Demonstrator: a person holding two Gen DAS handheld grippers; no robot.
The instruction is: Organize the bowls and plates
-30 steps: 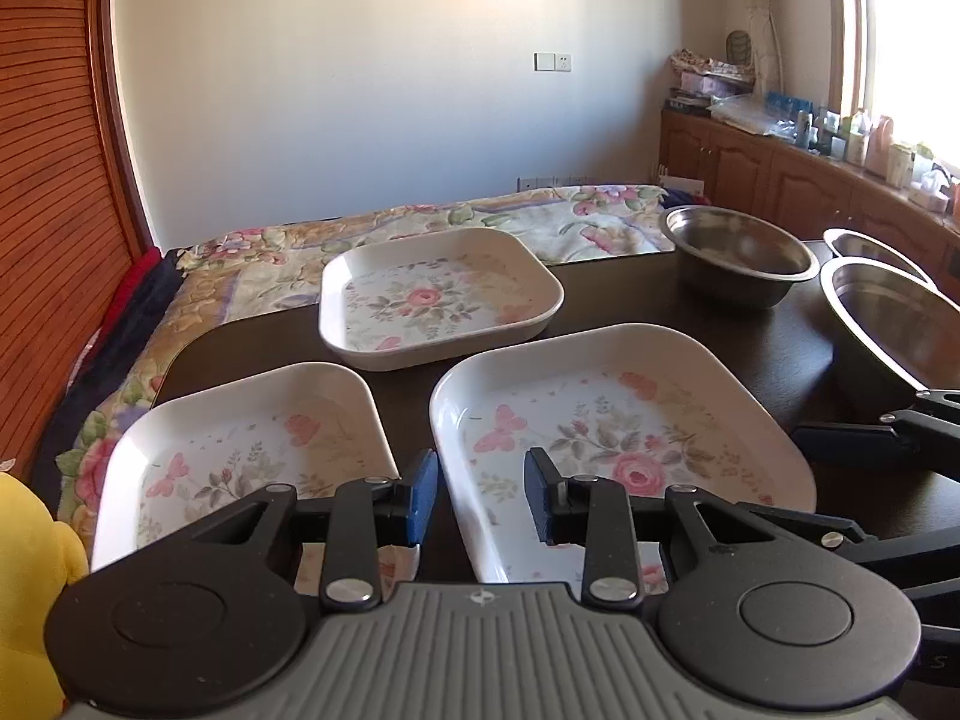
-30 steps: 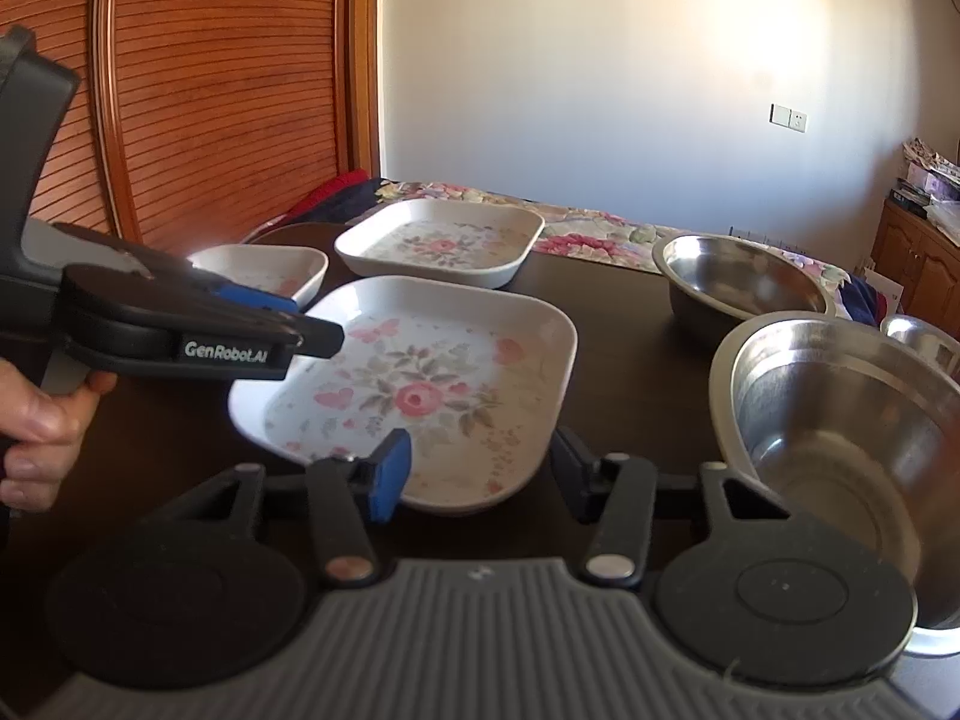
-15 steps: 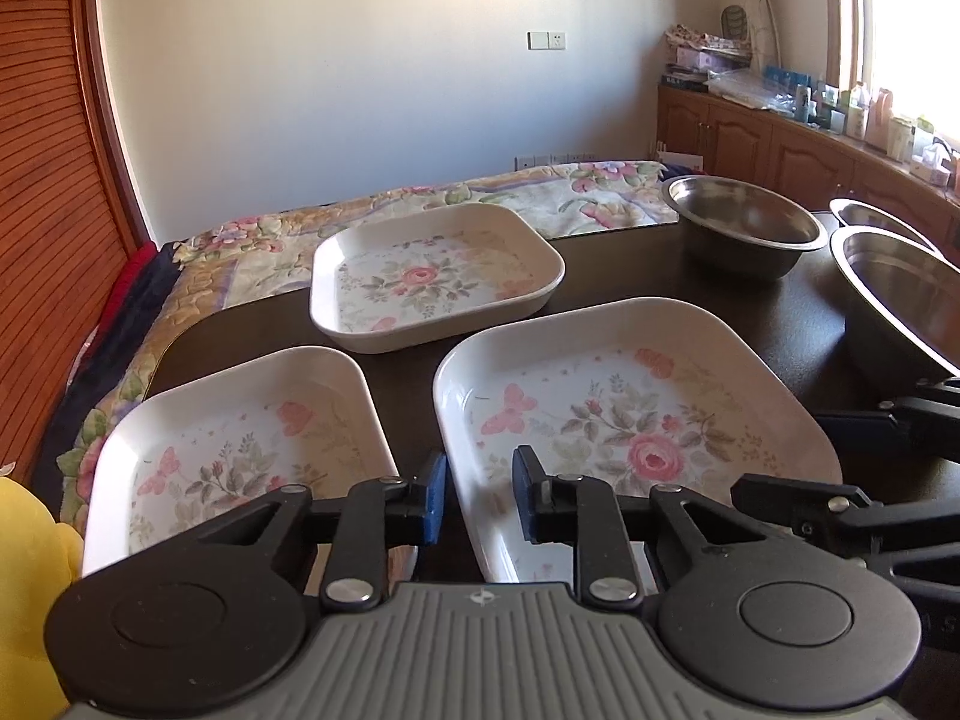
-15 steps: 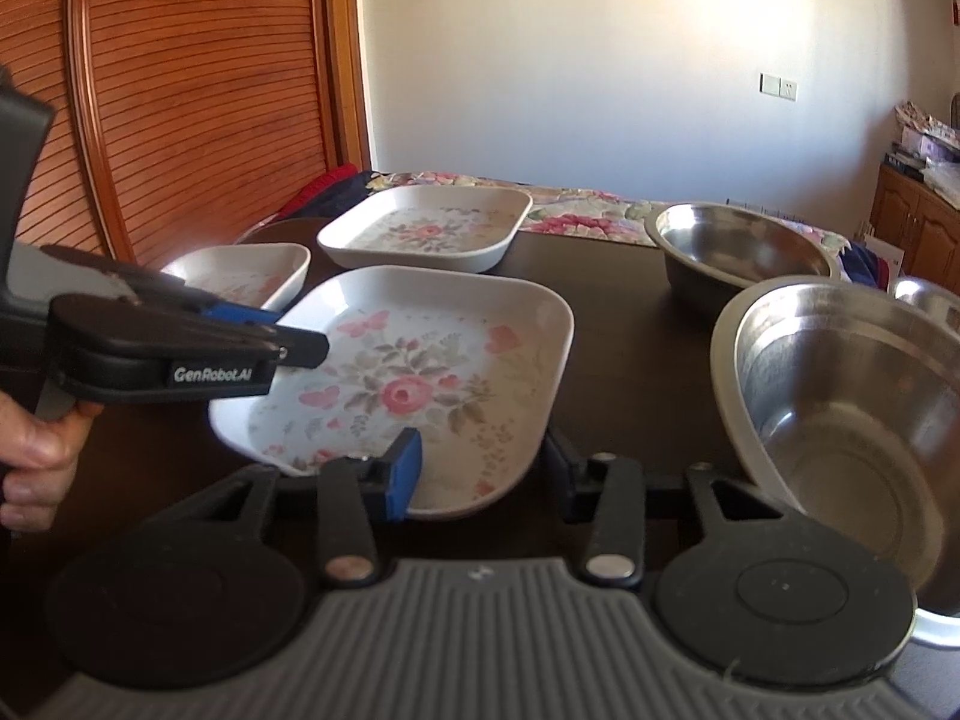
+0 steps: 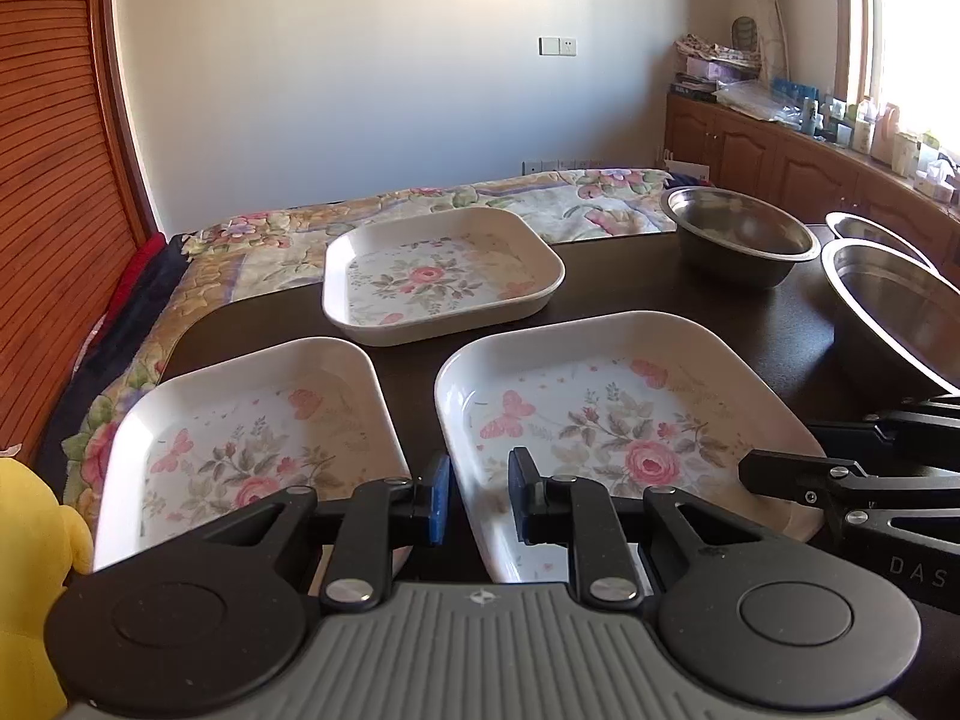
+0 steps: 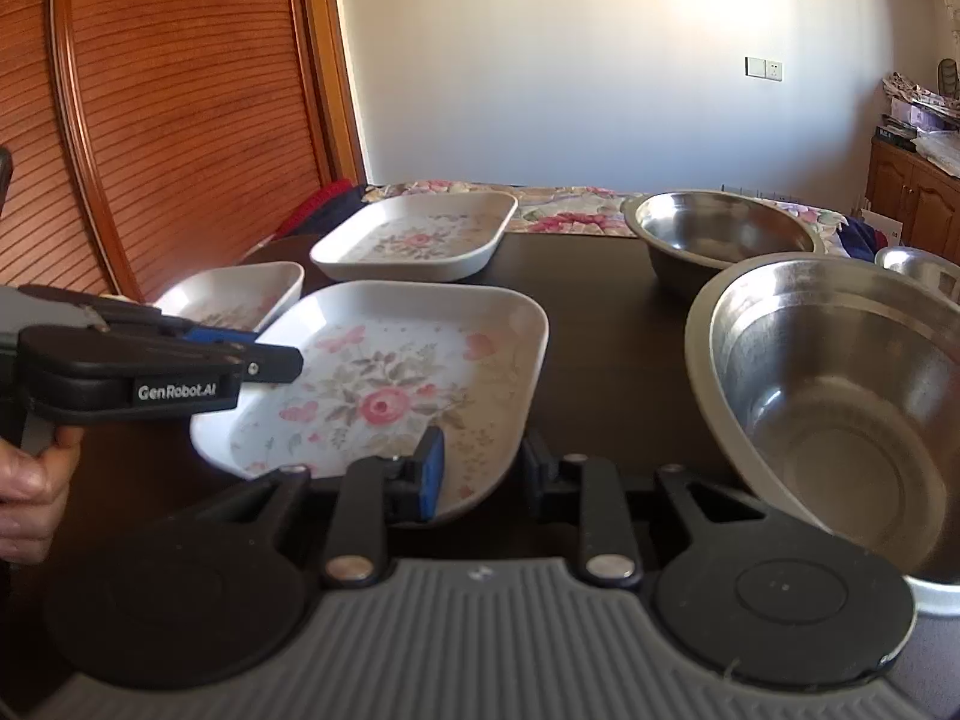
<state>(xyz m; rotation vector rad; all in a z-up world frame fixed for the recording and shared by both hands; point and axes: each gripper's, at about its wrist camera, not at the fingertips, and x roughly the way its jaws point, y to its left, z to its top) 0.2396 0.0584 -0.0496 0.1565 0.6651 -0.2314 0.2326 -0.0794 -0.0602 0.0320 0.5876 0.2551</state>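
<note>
Nearest in the left wrist view, the left gripper (image 5: 478,501) has its fingers set apart with a narrow gap, straddling the near left rim of the big floral plate (image 5: 606,426) without visibly pressing it. In the right wrist view, the right gripper (image 6: 483,474) has its fingers spread around the near right corner of the same plate, whose rim sits between them; whether they touch it cannot be told. A hand (image 6: 27,480) holds the left gripper's handle at the left edge. On the dark worktop (image 5: 690,294), a smaller floral plate (image 5: 252,426) lies just left of the big one, and a large steel bowl (image 6: 834,396) stands to the right. Farther back sit a third floral plate (image 5: 441,273), a second steel bowl (image 5: 738,234) and the rim of another bowl (image 5: 870,231).
</note>
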